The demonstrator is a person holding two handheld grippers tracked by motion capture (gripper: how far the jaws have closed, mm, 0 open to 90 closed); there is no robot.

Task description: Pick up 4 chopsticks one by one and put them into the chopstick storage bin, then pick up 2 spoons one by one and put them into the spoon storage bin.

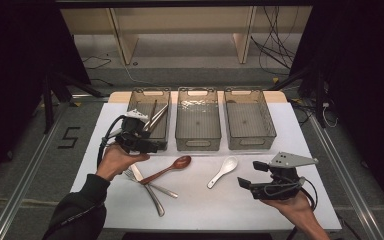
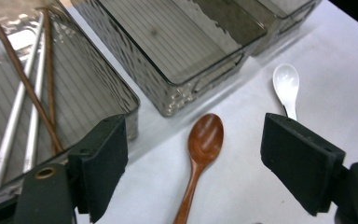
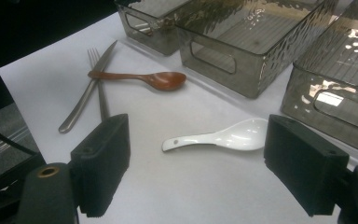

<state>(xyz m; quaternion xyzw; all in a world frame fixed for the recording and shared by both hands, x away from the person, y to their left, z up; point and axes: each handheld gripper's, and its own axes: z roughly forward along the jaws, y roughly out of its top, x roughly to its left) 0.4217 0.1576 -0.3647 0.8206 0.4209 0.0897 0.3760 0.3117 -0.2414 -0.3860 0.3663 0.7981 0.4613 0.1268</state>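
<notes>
Four sticks, two silver and two brown chopsticks (image 1: 156, 116), already lie in the left see-through bin (image 1: 150, 93). Left on the white tabletop (image 1: 260, 165): a smooth wooden spoon (image 2: 204, 140), a shiny white spoon (image 3: 223, 137), a metal fork (image 1: 157, 188) and knife (image 1: 149, 191). Both grippers' fingers (image 2: 103, 158) are spread wide, holding nothing.

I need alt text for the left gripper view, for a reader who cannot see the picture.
The open left gripper points its two black jaws at a brown wooden spoon lying on the white table. Behind it, a clear bin at the left holds chopsticks, an empty bin stands beside it, and a white ceramic spoon lies at the right.
</notes>
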